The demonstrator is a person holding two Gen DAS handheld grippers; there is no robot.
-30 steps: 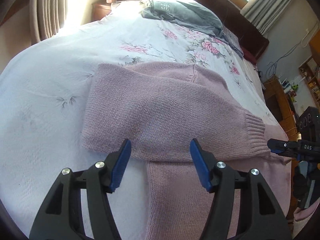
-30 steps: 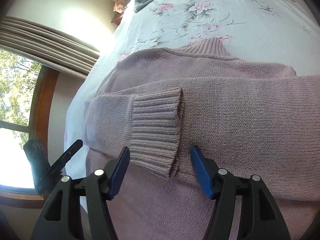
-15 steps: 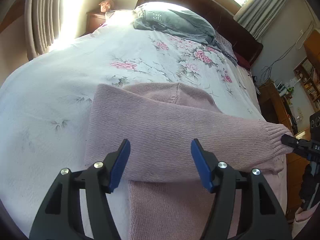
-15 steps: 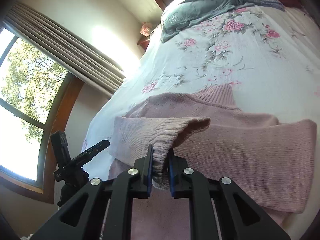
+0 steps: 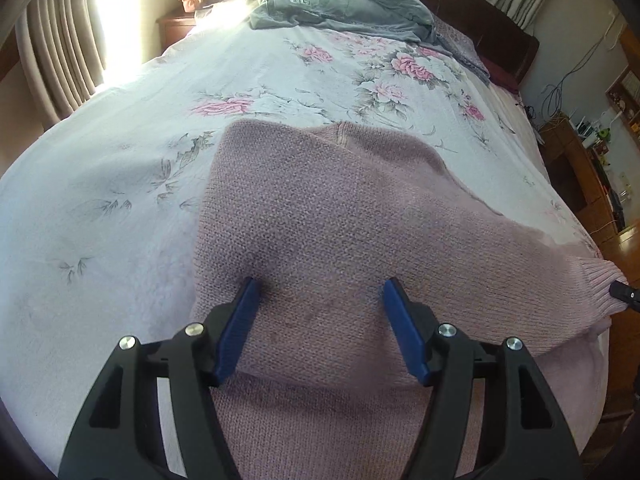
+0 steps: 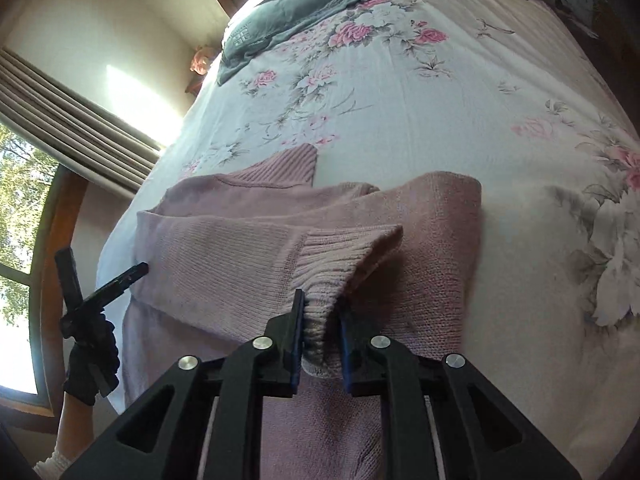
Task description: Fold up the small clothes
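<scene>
Closest in, the right gripper (image 6: 320,336) has its jaws pinched together on the ribbed cuff (image 6: 340,256) of a sleeve, lifting it clear of the cloth below, probably so the sleeve can be carried over the body without dragging. From that pinch the sleeve (image 6: 224,248) runs leftward across the chest of the pink knit sweater (image 5: 340,216), which lies flat on the near part of the bed, its ribbed collar (image 6: 280,168) pointing toward the headboard.

At the sweater's other side the left gripper (image 5: 318,332) has its jaws spread wide, blue pads (image 5: 240,324) down at the knit and gripping nothing; I judge it is there to pin the fold at the shoulder while the other end of the sleeve is pulled. Whether the pads truly press the fabric I cannot tell.

Beyond the sweater stretches the white floral bedspread (image 5: 120,208), bare and flat, a good folding surface. Farthest off, a grey pillow (image 5: 344,8) sits against the dark headboard (image 5: 500,32), with curtains (image 5: 60,48) beside the bright window.
</scene>
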